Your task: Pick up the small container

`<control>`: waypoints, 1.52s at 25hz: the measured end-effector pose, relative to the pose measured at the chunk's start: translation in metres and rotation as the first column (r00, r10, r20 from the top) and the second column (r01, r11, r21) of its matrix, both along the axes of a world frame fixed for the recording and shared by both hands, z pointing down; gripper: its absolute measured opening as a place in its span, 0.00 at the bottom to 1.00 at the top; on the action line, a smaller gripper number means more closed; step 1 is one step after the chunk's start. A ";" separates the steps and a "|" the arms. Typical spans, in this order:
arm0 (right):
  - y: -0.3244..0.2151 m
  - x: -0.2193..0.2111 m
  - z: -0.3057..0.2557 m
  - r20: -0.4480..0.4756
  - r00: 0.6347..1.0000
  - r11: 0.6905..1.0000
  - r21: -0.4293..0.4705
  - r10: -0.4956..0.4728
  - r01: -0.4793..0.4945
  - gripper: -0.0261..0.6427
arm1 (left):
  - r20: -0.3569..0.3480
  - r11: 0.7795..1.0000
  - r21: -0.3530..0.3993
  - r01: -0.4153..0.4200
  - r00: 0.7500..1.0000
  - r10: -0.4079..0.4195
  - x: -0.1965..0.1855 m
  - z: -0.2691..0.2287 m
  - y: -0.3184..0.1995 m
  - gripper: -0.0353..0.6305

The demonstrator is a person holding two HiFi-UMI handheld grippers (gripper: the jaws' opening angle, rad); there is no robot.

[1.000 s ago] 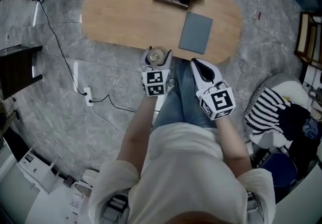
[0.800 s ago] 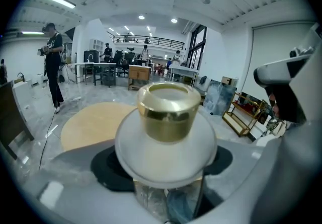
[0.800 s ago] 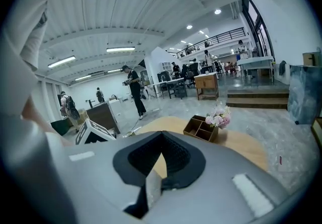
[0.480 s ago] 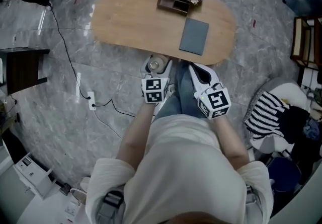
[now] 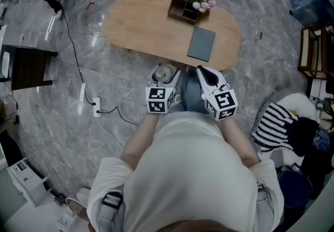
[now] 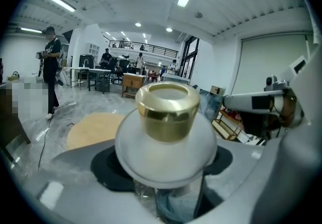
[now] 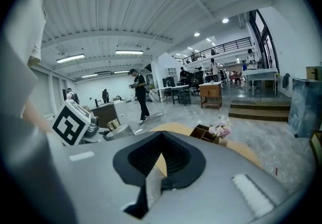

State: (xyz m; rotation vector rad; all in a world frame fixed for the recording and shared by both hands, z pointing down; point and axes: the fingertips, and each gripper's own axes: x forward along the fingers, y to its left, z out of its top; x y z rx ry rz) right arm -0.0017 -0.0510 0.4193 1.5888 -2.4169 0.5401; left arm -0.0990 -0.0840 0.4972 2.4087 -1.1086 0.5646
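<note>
The small container (image 5: 162, 73) is a clear jar with a white domed cap and a gold top (image 6: 167, 112). It sits between the jaws of my left gripper (image 5: 163, 76), which is shut on it and holds it up in front of the person's body, clear of the oval wooden table (image 5: 141, 22). In the left gripper view the jar fills the middle, with the jaws on either side of its clear lower part. My right gripper (image 5: 204, 72) hovers beside it to the right, shut and holding nothing; its dark pads (image 7: 166, 155) meet.
On the table stand a dark wooden organiser (image 5: 183, 7), pink flowers (image 5: 204, 1) and a grey pad (image 5: 201, 44). A cable and power strip (image 5: 96, 107) lie on the marble floor at left. Striped cloth (image 5: 276, 121) and clutter sit at right.
The table now looks smaller and farther off, as the person has risen or drawn back. Both grippers stay close together near the body, the left still gripping the jar.
</note>
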 end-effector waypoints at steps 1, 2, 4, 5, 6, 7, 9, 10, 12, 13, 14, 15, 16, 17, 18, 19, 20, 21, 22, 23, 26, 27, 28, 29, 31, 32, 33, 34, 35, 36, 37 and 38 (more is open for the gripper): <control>0.001 -0.001 -0.002 -0.001 1.000 1.000 0.006 -0.003 0.003 0.04 | -0.004 1.000 0.006 -0.003 1.000 0.003 -0.001 -0.005 0.002 0.56; 0.002 -0.002 -0.005 -0.002 1.000 1.000 0.013 -0.006 0.006 0.04 | -0.010 1.000 0.011 -0.005 1.000 0.005 -0.001 -0.011 0.004 0.56; 0.005 -0.004 -0.012 -0.005 1.000 1.000 0.026 -0.009 0.009 0.04 | -0.024 1.000 0.017 -0.006 1.000 0.006 -0.004 -0.023 0.009 0.56; 0.007 -0.004 -0.015 -0.006 1.000 0.999 0.031 -0.009 0.010 0.04 | -0.030 1.000 0.018 -0.006 1.000 0.006 -0.005 -0.029 0.012 0.56; 0.009 -0.005 -0.018 -0.007 1.000 0.999 0.036 -0.011 0.012 0.04 | -0.035 1.000 0.021 -0.005 0.999 0.006 -0.007 -0.035 0.015 0.56; 0.010 -0.006 -0.020 -0.009 1.000 0.999 0.041 -0.015 0.015 0.04 | -0.039 1.000 0.024 -0.004 0.999 0.005 -0.009 -0.040 0.017 0.56; 0.012 -0.007 -0.024 -0.014 1.000 0.998 0.051 -0.022 0.023 0.04 | -0.044 0.999 0.033 -0.002 0.999 0.004 -0.013 -0.050 0.020 0.56; 0.013 -0.008 -0.025 -0.017 1.000 0.998 0.055 -0.025 0.026 0.04 | -0.047 0.999 0.037 -0.002 0.999 0.003 -0.014 -0.054 0.022 0.56; 0.015 -0.010 -0.028 -0.019 0.999 0.998 0.062 -0.029 0.031 0.04 | -0.053 0.999 0.047 0.000 0.999 0.003 -0.018 -0.062 0.024 0.56; 0.016 -0.011 -0.028 -0.019 0.999 0.997 0.064 -0.031 0.032 0.04 | -0.056 0.999 0.053 0.001 0.998 0.002 -0.021 -0.065 0.026 0.56; 0.017 -0.011 -0.029 -0.018 0.999 0.997 0.066 -0.032 0.033 0.04 | -0.057 0.998 0.059 0.002 0.998 0.001 -0.022 -0.068 0.027 0.56; 0.018 -0.011 -0.029 -0.017 0.999 0.997 0.066 -0.033 0.034 0.04 | -0.057 0.998 0.065 0.004 0.998 -0.001 -0.024 -0.070 0.029 0.56; 0.020 -0.011 -0.028 -0.016 0.999 0.997 0.067 -0.034 0.035 0.04 | -0.057 0.997 0.071 0.006 0.998 -0.002 -0.025 -0.072 0.031 0.56; 0.022 -0.011 -0.028 -0.016 0.999 0.997 0.066 -0.035 0.036 0.04 | -0.059 0.997 0.075 0.008 0.998 -0.004 -0.026 -0.074 0.033 0.56; 0.024 -0.011 -0.028 -0.017 0.999 0.997 0.067 -0.036 0.037 0.04 | -0.061 0.997 0.079 0.010 0.998 -0.005 -0.027 -0.076 0.035 0.56; 0.025 -0.012 -0.028 -0.018 0.999 0.997 0.068 -0.037 0.038 0.04 | -0.065 0.997 0.082 0.013 0.998 -0.007 -0.028 -0.078 0.036 0.56; 0.026 -0.013 -0.029 -0.018 0.999 0.997 0.071 -0.037 0.038 0.04 | -0.068 0.996 0.086 0.015 0.998 -0.010 -0.029 -0.080 0.037 0.56; 0.026 -0.014 -0.030 -0.019 0.999 0.997 0.074 -0.037 0.038 0.04 | -0.070 0.996 0.090 0.019 0.998 -0.012 -0.031 -0.081 0.037 0.56; 0.026 -0.015 -0.030 -0.020 0.999 0.996 0.077 -0.038 0.039 0.04 | -0.071 0.995 0.094 0.022 0.997 -0.015 -0.033 -0.082 0.037 0.56; 0.026 -0.016 -0.031 -0.023 0.999 0.996 0.080 -0.040 0.041 0.04 | -0.071 0.995 0.098 0.025 0.997 -0.018 -0.035 -0.083 0.037 0.56; 0.024 -0.019 -0.032 -0.036 0.998 0.995 0.085 -0.047 0.050 0.03 | -0.072 0.994 0.109 0.032 0.997 -0.024 -0.038 -0.085 0.035 0.56; 0.024 -0.019 -0.033 -0.040 0.998 0.995 0.087 -0.051 0.055 0.03 | -0.072 0.993 0.110 0.034 0.997 -0.026 -0.039 -0.085 0.035 0.56; 0.024 -0.021 -0.033 -0.042 0.998 0.994 0.088 -0.056 0.059 0.03 | -0.073 0.993 0.111 0.035 0.997 -0.028 -0.039 -0.085 0.035 0.56; 0.024 -0.022 -0.034 -0.042 0.997 0.994 0.089 -0.059 0.063 0.03 | -0.073 0.993 0.110 0.037 0.997 -0.029 -0.040 -0.086 0.035 0.56; 0.024 -0.025 -0.036 -0.043 0.997 0.994 0.092 -0.061 0.065 0.03 | -0.076 0.993 0.109 0.039 0.997 -0.031 -0.041 -0.086 0.034 0.56; 0.023 -0.026 -0.036 -0.043 0.997 0.993 0.093 -0.062 0.066 0.03 | -0.077 0.993 0.109 0.040 0.997 -0.032 -0.042 -0.086 0.034 0.56; 0.023 -0.026 -0.036 -0.044 0.997 0.993 0.094 -0.063 0.067 0.03 | -0.078 0.993 0.109 0.041 0.996 -0.033 -0.042 -0.086 0.034 0.56; 0.023 -0.026 -0.035 -0.044 0.997 0.993 0.093 -0.064 0.067 0.03 | -0.079 0.993 0.108 0.042 0.996 -0.034 -0.042 -0.086 0.033 0.56; 0.023 -0.026 -0.035 -0.044 0.997 0.993 0.092 -0.064 0.068 0.03 | -0.079 0.993 0.107 0.043 0.996 -0.035 -0.042 -0.086 0.033 0.56; 0.023 -0.026 -0.034 -0.044 0.997 0.994 0.090 -0.064 0.067 0.03 | -0.080 0.993 0.106 0.044 0.996 -0.035 -0.041 -0.086 0.033 0.56; 0.023 -0.025 -0.033 -0.043 0.997 0.994 0.089 -0.062 0.066 0.03 | -0.081 0.994 0.105 0.044 0.996 -0.035 -0.041 -0.085 0.033 0.56; 0.023 -0.024 -0.033 -0.042 0.997 0.994 0.087 -0.060 0.063 0.03 | -0.082 0.994 0.104 0.043 0.996 -0.035 -0.040 -0.085 0.032 0.56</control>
